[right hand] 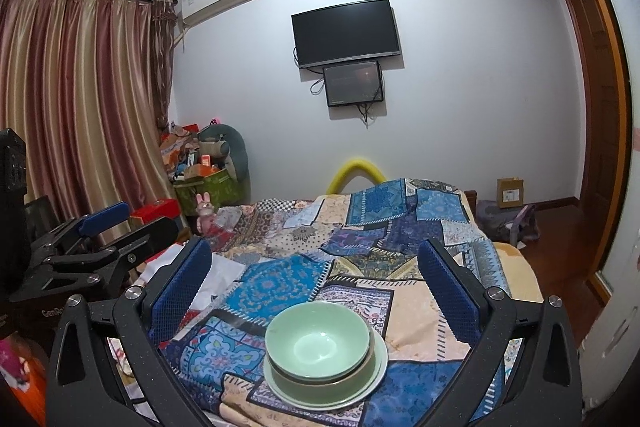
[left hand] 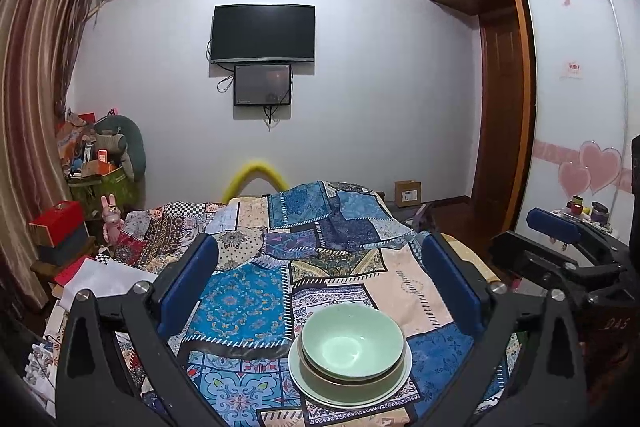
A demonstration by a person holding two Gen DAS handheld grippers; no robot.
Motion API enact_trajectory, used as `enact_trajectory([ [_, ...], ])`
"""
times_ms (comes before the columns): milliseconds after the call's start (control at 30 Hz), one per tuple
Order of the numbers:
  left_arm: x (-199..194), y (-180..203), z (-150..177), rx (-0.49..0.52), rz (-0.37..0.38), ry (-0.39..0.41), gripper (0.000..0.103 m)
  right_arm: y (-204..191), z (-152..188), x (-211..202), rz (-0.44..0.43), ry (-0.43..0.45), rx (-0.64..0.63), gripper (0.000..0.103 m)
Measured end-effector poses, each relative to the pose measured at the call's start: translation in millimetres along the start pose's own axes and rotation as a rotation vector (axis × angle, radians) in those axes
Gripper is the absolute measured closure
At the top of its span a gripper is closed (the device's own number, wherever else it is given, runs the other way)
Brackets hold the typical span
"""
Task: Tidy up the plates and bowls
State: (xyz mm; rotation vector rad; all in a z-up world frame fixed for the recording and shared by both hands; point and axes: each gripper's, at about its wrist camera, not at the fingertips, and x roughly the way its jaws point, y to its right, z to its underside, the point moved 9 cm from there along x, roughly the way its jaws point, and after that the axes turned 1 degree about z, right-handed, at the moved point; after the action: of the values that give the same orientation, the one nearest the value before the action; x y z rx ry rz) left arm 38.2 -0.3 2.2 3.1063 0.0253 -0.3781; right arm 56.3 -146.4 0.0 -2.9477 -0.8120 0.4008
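Green bowls (left hand: 352, 343), one nested in another, are sitting on a pale plate (left hand: 304, 379) on the patchwork bed (left hand: 240, 303), at six o'clock in both views. Left gripper (left hand: 320, 267) and right gripper (right hand: 316, 267) are hovering with jaws spread wide, gripping nothing.

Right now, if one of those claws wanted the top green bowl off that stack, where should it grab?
Probably the top bowl by its flared rim, one finger inside and one outside, coming from above on the near side. It nests in a second bowl on a plate, so only the rim stands free.
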Motion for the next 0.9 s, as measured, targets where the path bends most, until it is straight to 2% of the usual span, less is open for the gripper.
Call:
enact_trajectory([
  [900,7.8,2.1,3.5,-0.007,0.022,-0.016,0.0,3.7,-2.3,1.7,0.02,-0.004,-0.023,0.0],
])
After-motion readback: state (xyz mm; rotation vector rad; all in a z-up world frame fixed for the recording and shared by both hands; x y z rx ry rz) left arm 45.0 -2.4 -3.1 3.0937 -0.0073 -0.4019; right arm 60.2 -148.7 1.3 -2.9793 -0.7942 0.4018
